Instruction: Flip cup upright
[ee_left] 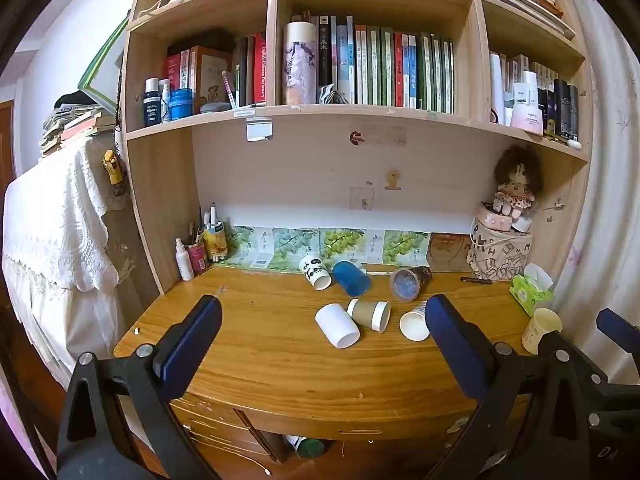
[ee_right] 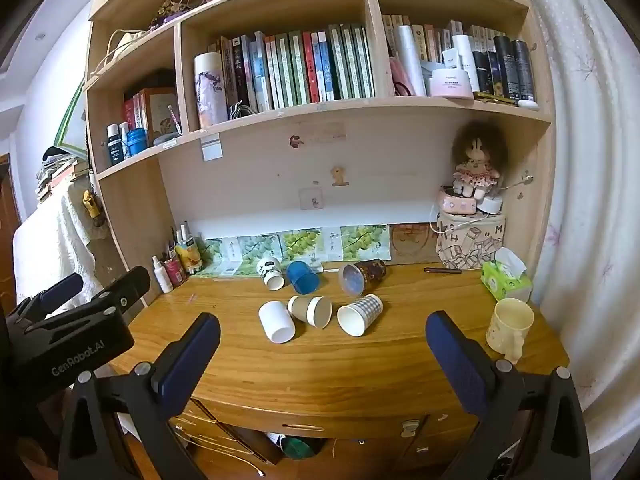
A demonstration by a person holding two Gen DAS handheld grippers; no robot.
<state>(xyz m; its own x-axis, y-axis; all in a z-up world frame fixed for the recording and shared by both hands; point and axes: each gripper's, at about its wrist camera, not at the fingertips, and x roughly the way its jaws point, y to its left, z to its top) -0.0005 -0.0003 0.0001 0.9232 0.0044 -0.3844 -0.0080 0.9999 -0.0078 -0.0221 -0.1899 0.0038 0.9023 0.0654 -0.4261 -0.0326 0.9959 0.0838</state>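
Observation:
Several cups lie on their sides on the wooden desk [ee_left: 260, 344]: a plain white cup [ee_left: 337, 326] [ee_right: 276, 322], a brown paper cup [ee_left: 370, 314] [ee_right: 311, 310], a checked paper cup [ee_left: 414, 322] [ee_right: 360, 314], a panda-print cup [ee_left: 315, 272] [ee_right: 270, 273], a blue cup [ee_left: 351, 278] [ee_right: 303, 277] and a dark patterned cup [ee_left: 409, 282] [ee_right: 360, 277]. A cream mug [ee_left: 541, 330] [ee_right: 510, 326] stands upright at the right edge. My left gripper [ee_left: 324, 332] is open and empty, held before the desk's front edge. My right gripper [ee_right: 322, 340] is open and empty too.
A bookshelf full of books rises behind the desk. Pen pots and bottles [ee_left: 196, 250] stand at the back left. A patterned bag with a doll [ee_right: 472, 236] and a green tissue pack [ee_right: 506, 280] stand at the back right. A lace-covered stand [ee_left: 52, 248] is left of the desk.

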